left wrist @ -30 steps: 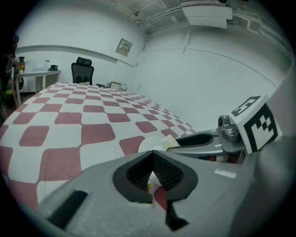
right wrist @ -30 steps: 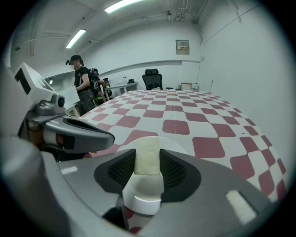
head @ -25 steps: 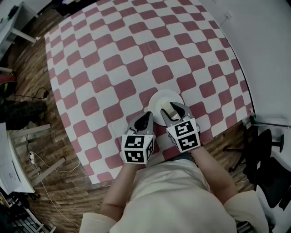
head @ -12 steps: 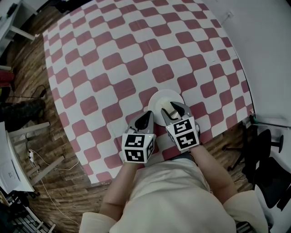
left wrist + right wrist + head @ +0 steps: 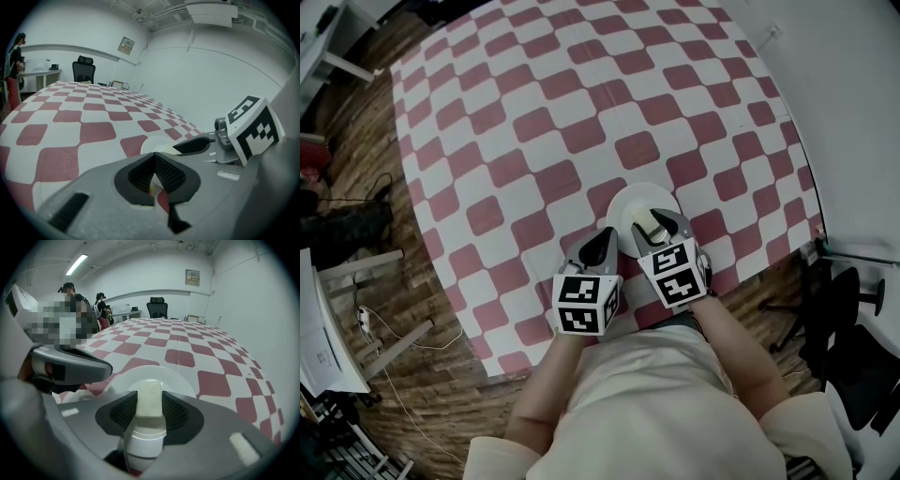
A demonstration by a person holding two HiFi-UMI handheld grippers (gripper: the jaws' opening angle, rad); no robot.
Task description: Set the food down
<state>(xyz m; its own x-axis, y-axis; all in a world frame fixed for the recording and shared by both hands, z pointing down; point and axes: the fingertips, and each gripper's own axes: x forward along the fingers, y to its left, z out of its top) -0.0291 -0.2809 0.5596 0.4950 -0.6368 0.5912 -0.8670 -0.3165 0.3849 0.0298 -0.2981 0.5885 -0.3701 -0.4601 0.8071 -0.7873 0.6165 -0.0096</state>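
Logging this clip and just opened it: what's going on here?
A person holds a gripper in each hand over a checkered table. The right gripper is clamped on a pale piece of food, held over a white plate near the table's edge; whether it touches the plate is unclear. The left gripper is shut and empty beside the plate.

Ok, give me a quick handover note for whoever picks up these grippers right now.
Left gripper: shut, empty, by the left edge of the plate.
Right gripper: shut on the pale food piece, over the plate.
Done: the food is at the plate.
Left: lower it, open the jaws, back off. I can't tell whether it already touches the plate.
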